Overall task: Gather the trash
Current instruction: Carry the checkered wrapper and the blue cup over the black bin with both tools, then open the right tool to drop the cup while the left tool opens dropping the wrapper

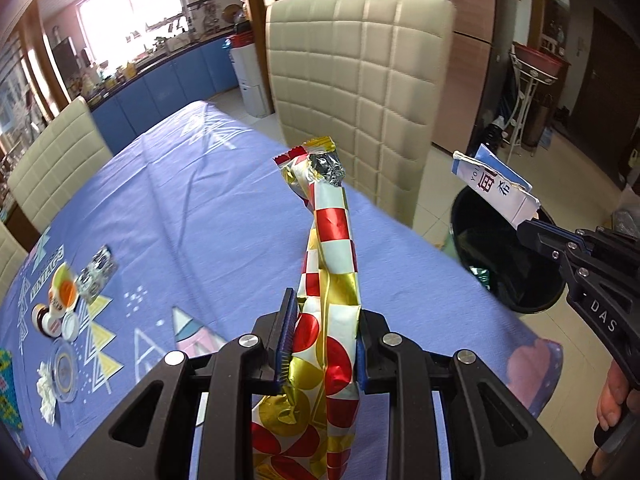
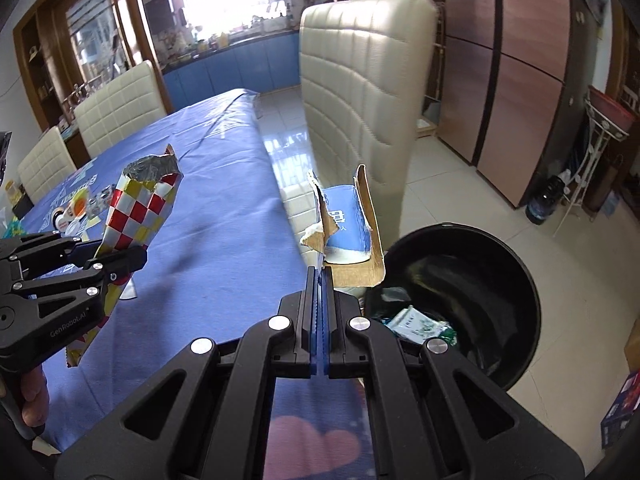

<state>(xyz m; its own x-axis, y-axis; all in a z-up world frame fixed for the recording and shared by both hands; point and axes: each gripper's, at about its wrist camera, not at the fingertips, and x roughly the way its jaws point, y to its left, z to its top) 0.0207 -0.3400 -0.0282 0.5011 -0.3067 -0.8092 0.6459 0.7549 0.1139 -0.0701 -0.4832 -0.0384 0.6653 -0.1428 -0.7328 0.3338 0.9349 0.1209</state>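
My left gripper [image 1: 326, 312] is shut on a long red, white and gold checked foil wrapper [image 1: 332, 248], held upright over the blue tablecloth [image 1: 180, 200]. The same wrapper [image 2: 138, 208] and left gripper [image 2: 116, 264] show at the left of the right wrist view. My right gripper [image 2: 319, 276] is shut on a torn blue and white carton [image 2: 346, 228], at the table's edge beside a black bin [image 2: 460, 280]. In the left wrist view the carton [image 1: 496, 184] hangs above the bin [image 1: 504, 248], pinched by the right gripper [image 1: 528, 228].
A cream quilted chair [image 1: 360, 92] stands behind the table, close to the bin. Small jars, lids and crumpled bits [image 1: 64, 312] lie on the table's left. A green and white packet [image 2: 420, 326] lies inside the bin. Tiled floor [image 2: 480, 196] spreads to the right.
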